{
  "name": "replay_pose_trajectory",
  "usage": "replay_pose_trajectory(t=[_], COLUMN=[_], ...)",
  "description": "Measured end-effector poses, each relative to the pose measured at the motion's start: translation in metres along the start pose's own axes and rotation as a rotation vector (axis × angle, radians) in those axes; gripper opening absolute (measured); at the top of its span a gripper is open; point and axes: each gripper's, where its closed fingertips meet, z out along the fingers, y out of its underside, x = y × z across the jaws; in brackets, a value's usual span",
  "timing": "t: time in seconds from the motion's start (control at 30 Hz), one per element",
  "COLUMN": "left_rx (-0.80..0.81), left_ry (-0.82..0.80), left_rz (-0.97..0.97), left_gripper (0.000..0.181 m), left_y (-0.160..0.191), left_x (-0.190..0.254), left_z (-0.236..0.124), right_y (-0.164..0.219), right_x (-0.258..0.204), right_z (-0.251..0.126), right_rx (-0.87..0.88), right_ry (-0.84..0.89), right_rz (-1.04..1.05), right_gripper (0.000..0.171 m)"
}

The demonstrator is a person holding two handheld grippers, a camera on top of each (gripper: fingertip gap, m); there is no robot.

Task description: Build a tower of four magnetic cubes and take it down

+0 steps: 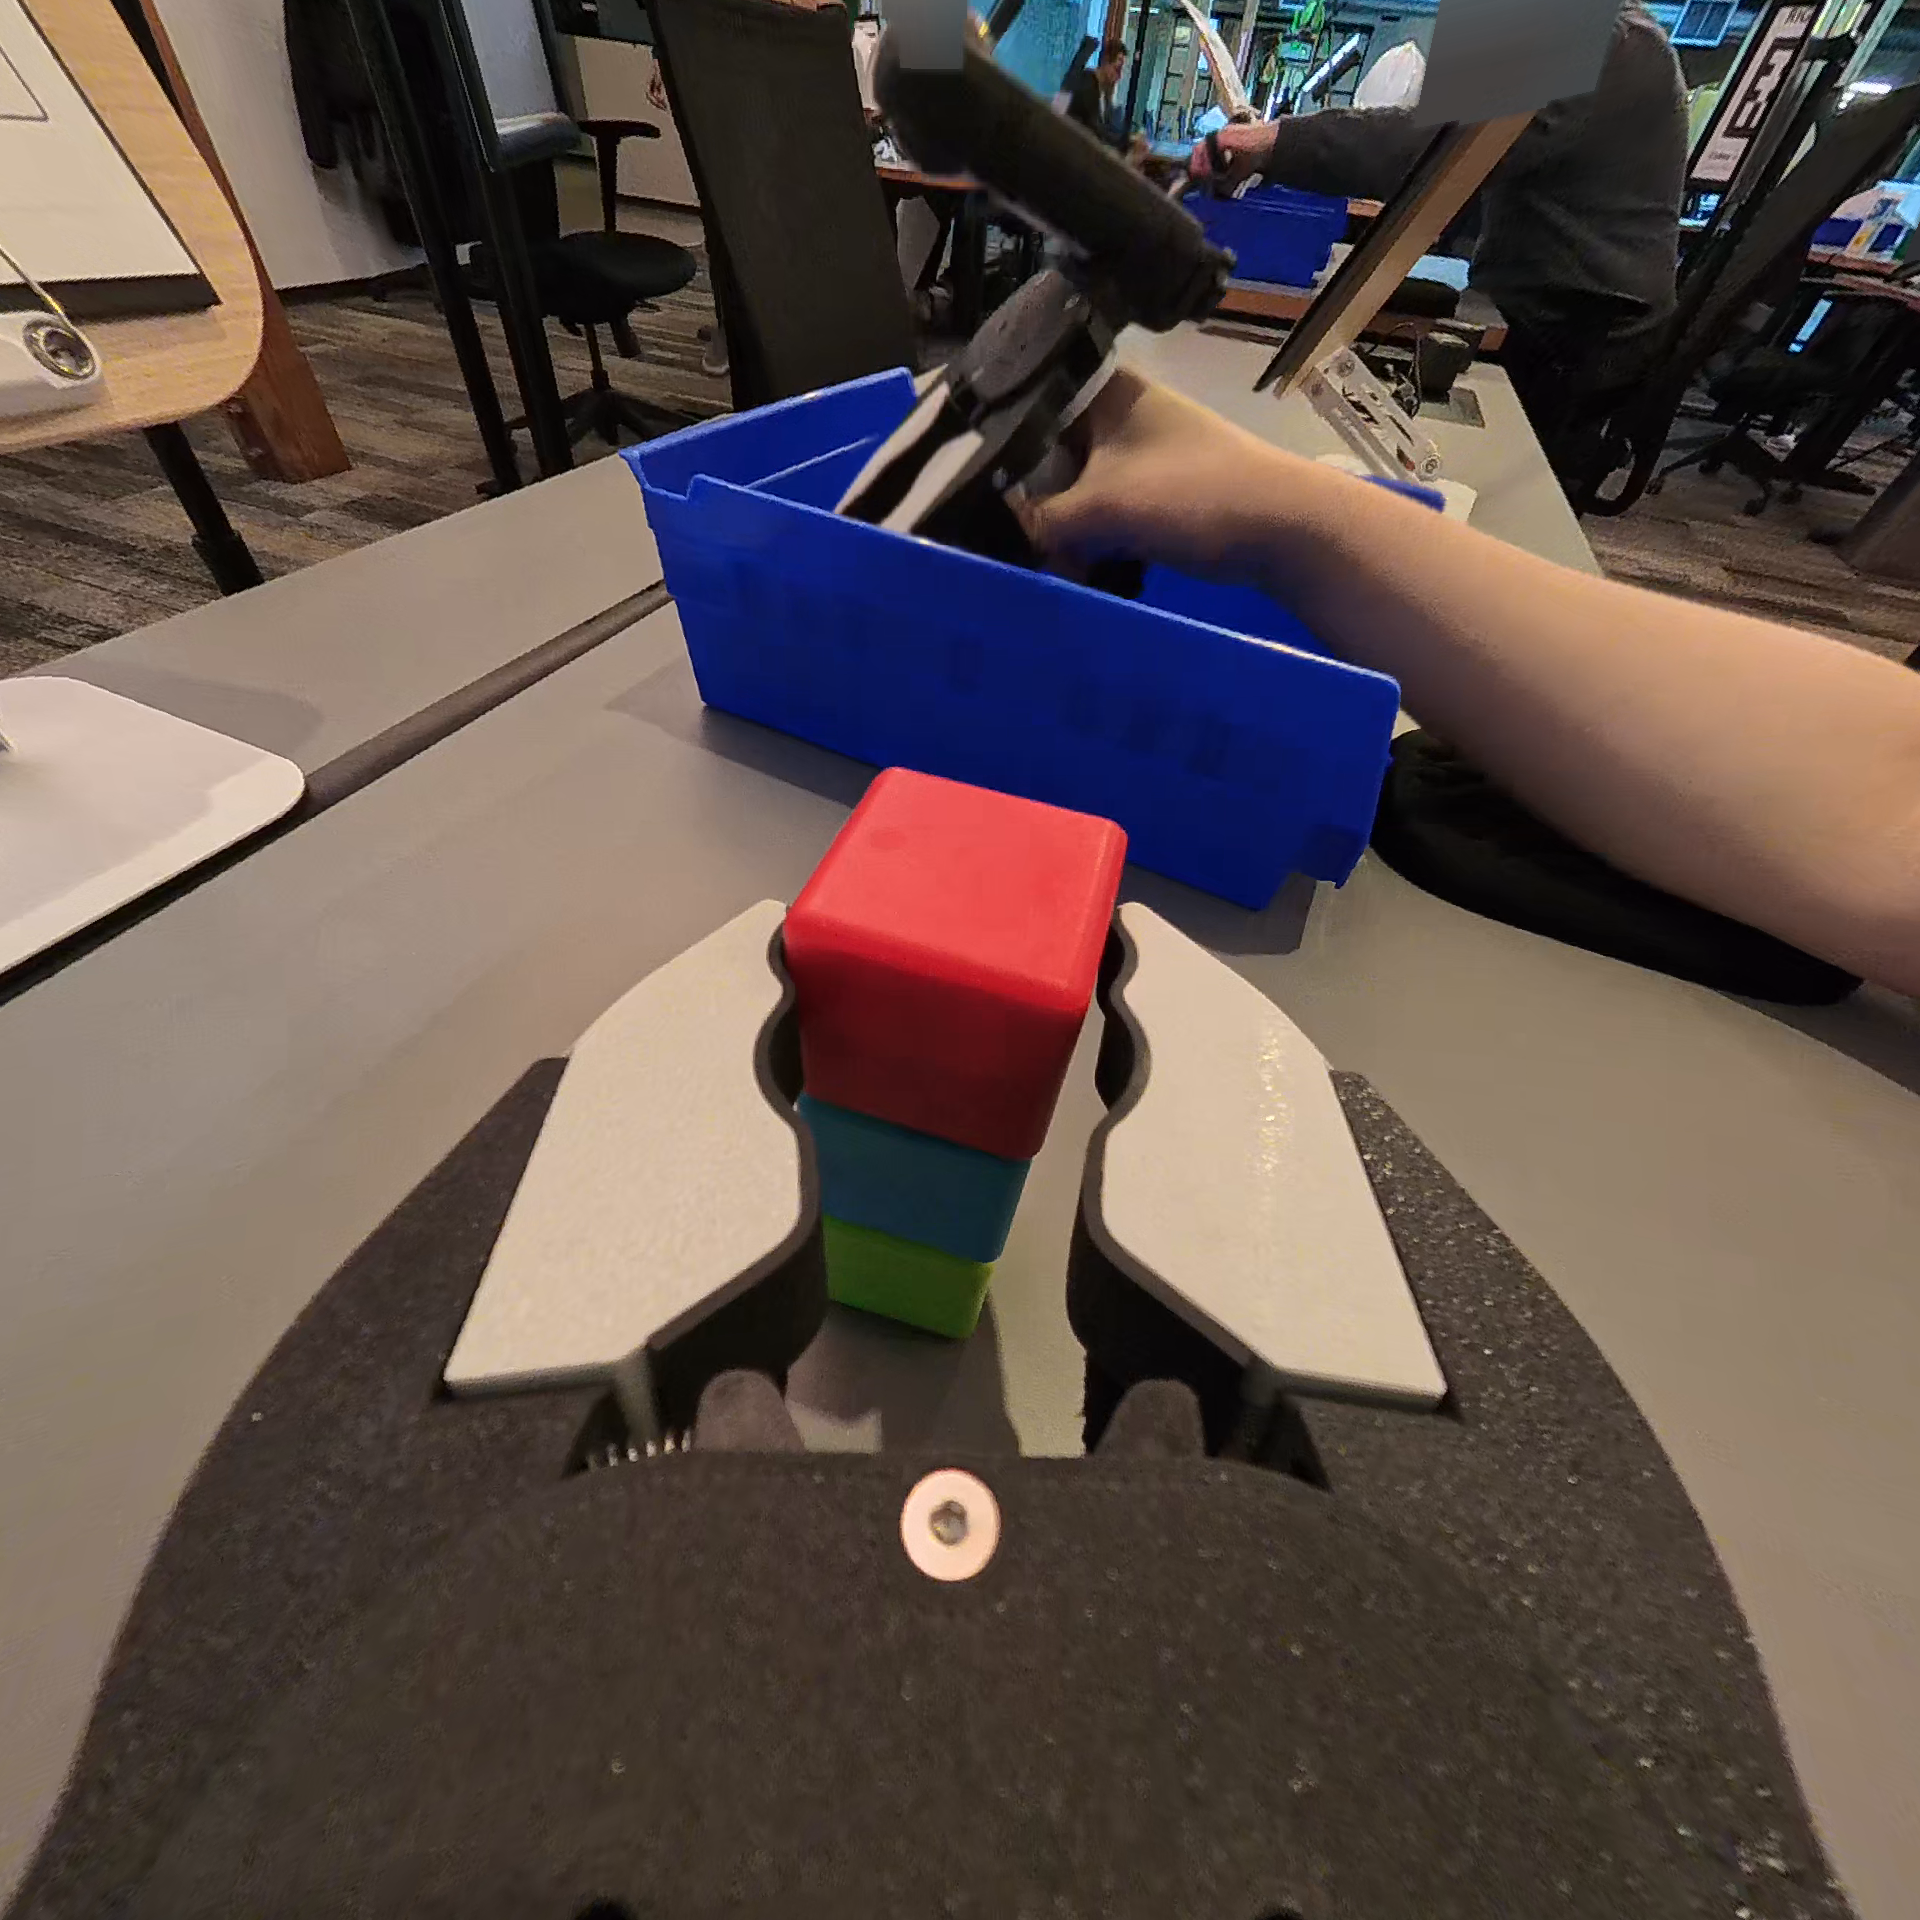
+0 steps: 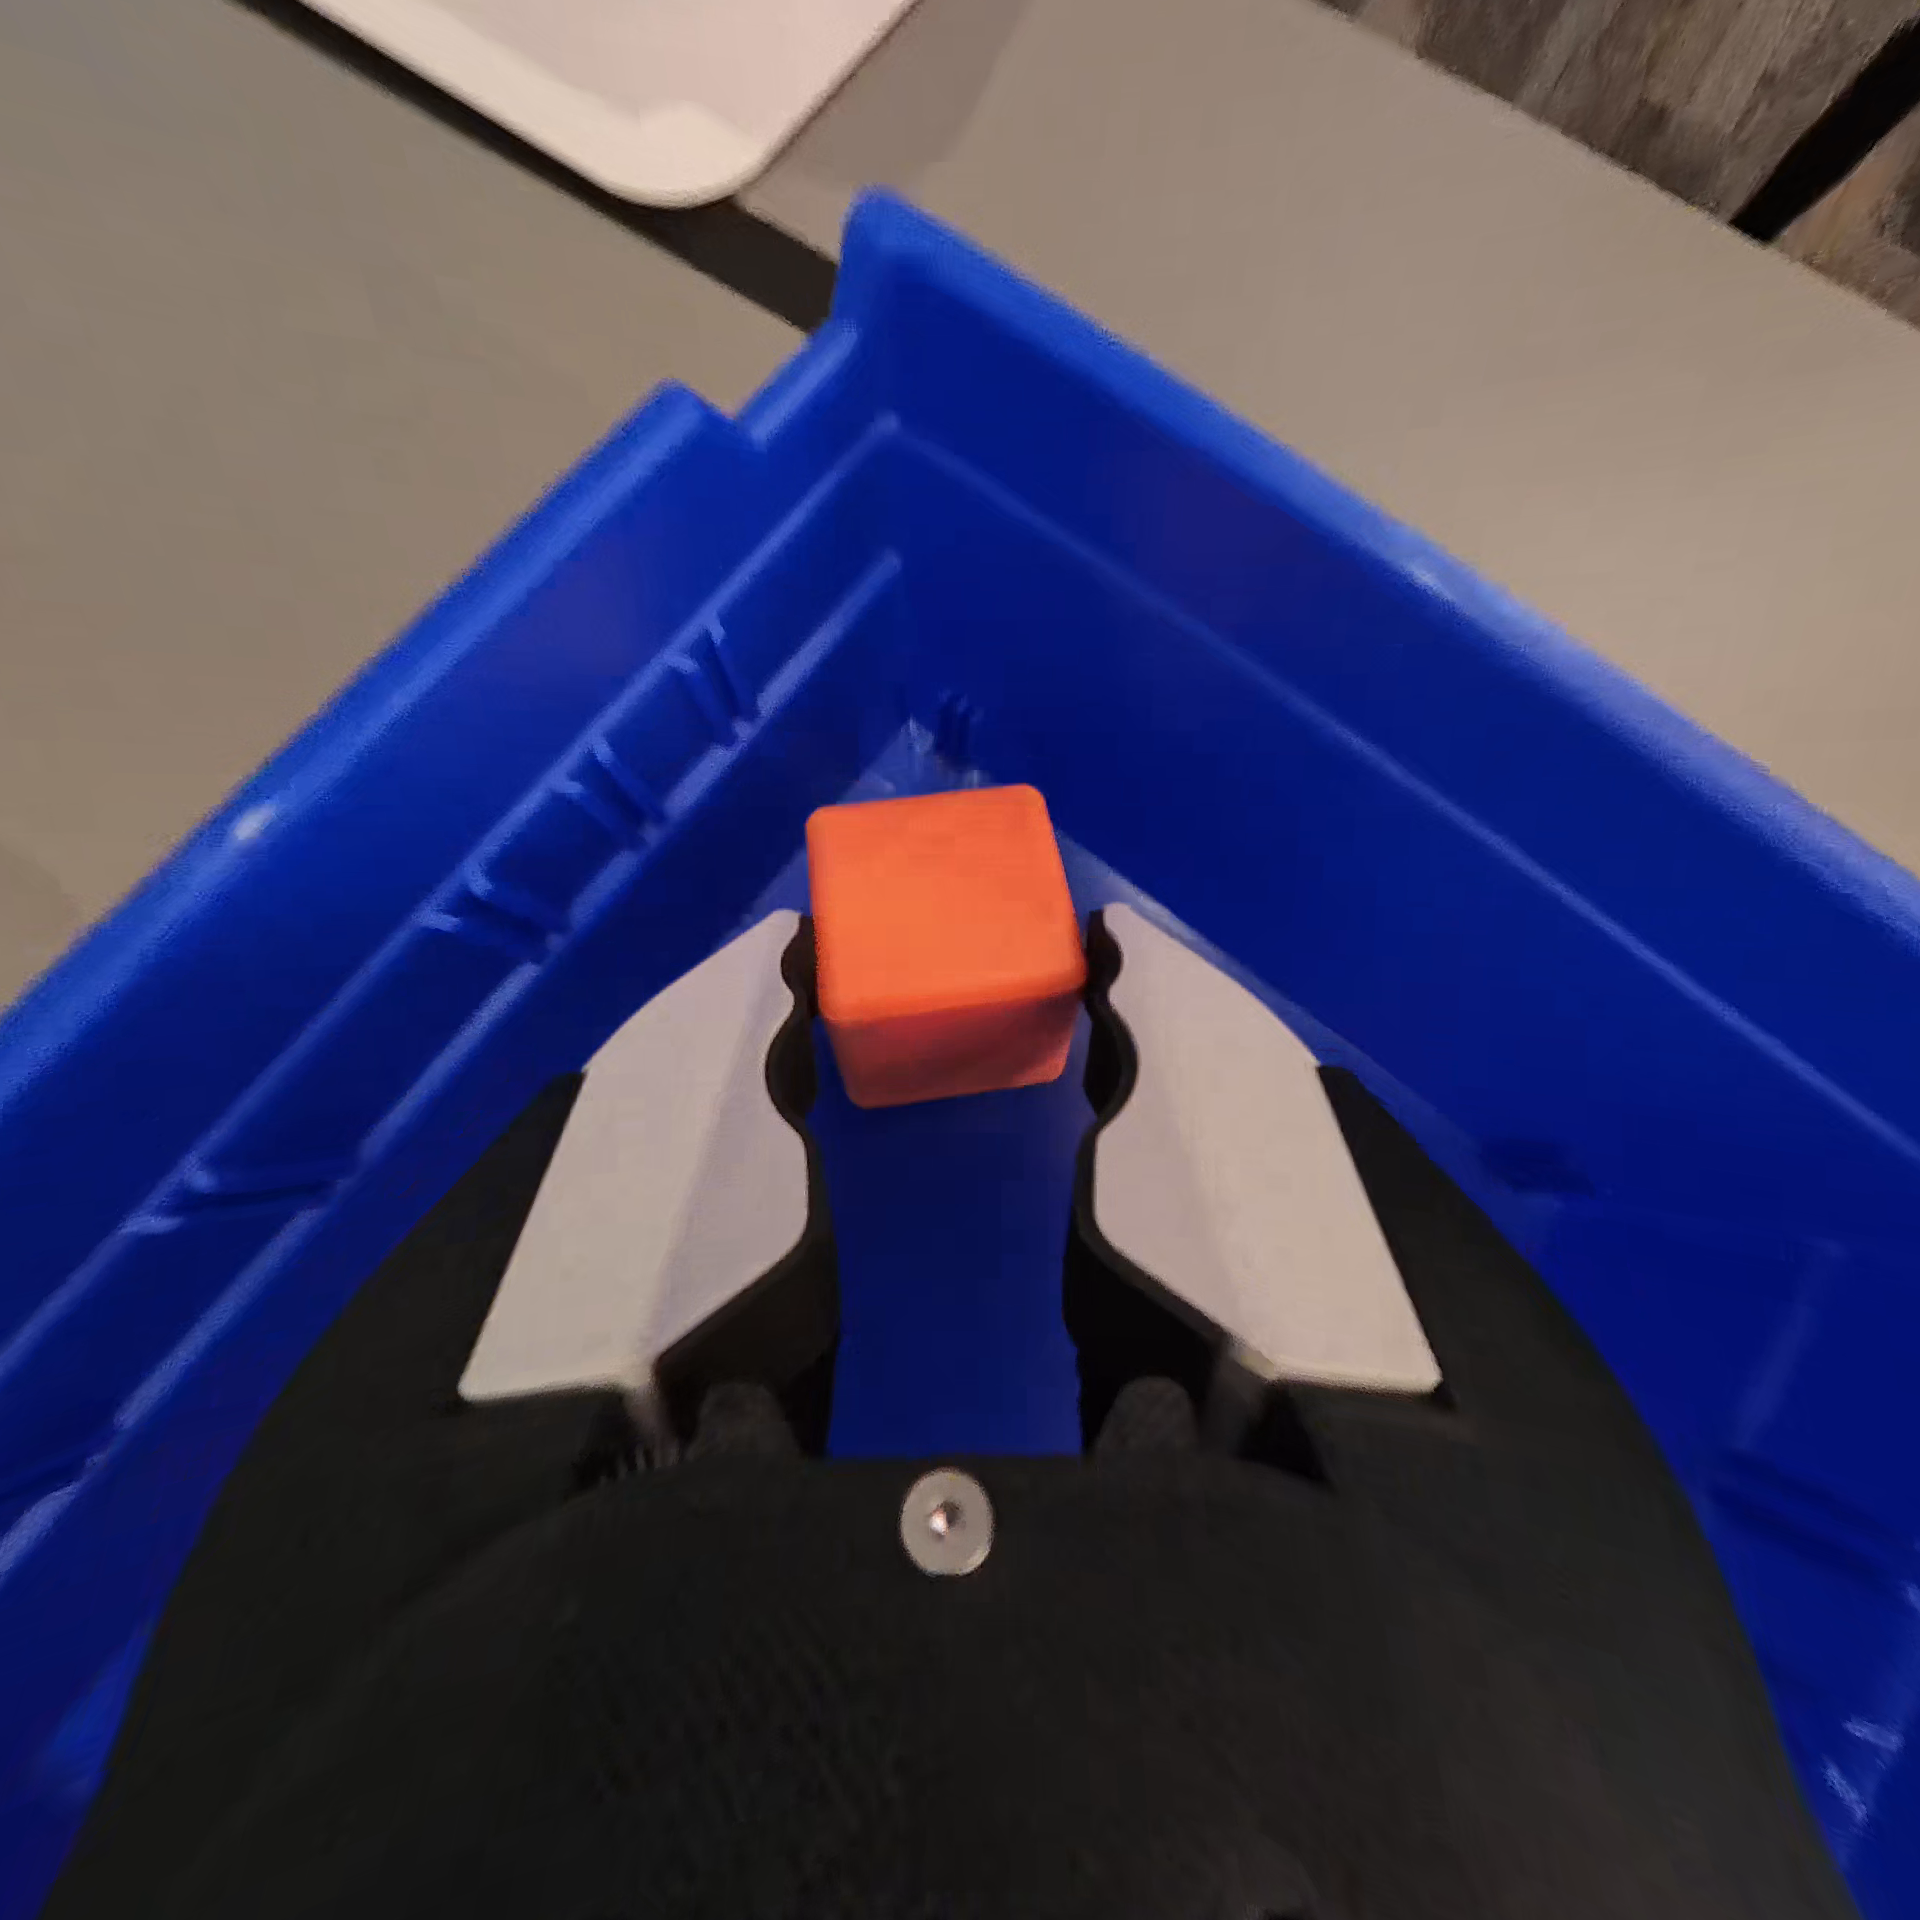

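- Nearest us, our left gripper [image 1: 945,987] clamps the glossy red plastic cube [image 1: 951,951] topping a three-high tower on the grey table [image 1: 416,935], over a teal cube [image 1: 914,1195] and a green cube [image 1: 904,1283].
- Farther off, our right gripper [image 2: 945,997] grips a matte orange cube [image 2: 940,935] inside the blue plastic bin [image 2: 1351,644].
- We judge either one cube remains to stack, or dismantling has begun.
- Only the right wrist view shows the orange cube.

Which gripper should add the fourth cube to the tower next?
Right. The right gripper is shut on the orange cube inside the blue bin, while the left gripper clamps the red cube.
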Motion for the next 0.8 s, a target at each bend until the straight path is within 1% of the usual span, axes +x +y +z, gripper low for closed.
replay_pose_trajectory(t=[0.07,0.2,0.27,0.33,0.47,0.57,0.6,0.67,0.73,0.77,0.8], left_rx=[-0.003,-0.009,-0.030,-0.063,-0.126,-0.180,-0.193,-0.206,-0.211,-0.207,-0.202], left_ry=[0.001,-0.004,-0.014,-0.008,-0.035,-0.053,-0.056,-0.056,-0.049,-0.051,-0.046], left_rz=[0.000,-0.001,0.005,-0.004,-0.001,0.012,0.013,0.001,-0.013,-0.012,-0.007], left_gripper=[0.054,0.055,0.063,0.066,0.070,0.072,0.072,0.071,0.067,0.063,0.055], left_y=[0.000,0.000,0.003,0.009,0.025,0.035,0.039,0.044,0.047,0.047,0.048], left_x=[0.000,-0.001,-0.001,0.001,-0.001,-0.005,-0.006,-0.007,-0.007,-0.008,-0.007], left_z=[0.000,-0.001,-0.001,-0.003,-0.003,0.000,0.001,0.003,0.005,0.006,0.007], right_y=[0.008,0.011,0.013,0.011,-0.003,-0.033,-0.047,-0.075,-0.094,-0.099,-0.100], right_x=[-0.001,-0.004,-0.001,0.000,0.008,0.006,-0.003,-0.042,-0.100,-0.130,-0.158], right_z=[0.006,0.007,0.005,0.000,-0.025,-0.063,-0.077,-0.105,-0.129,-0.137,-0.142], right_rx=[-0.046,-0.057,-0.067,-0.052,-0.002,0.129,0.192,0.323,0.419,0.442,0.446], right_ry=[0.005,-0.017,-0.011,-0.021,0.011,0.029,0.001,-0.133,-0.343,-0.446,-0.536], right_rz=[-0.024,-0.026,-0.026,-0.024,-0.027,-0.047,-0.066,-0.137,-0.243,-0.300,-0.352], right_gripper=[0.051,0.052,0.057,0.058,0.059,0.060,0.059,0.059,0.061,0.065,0.068])
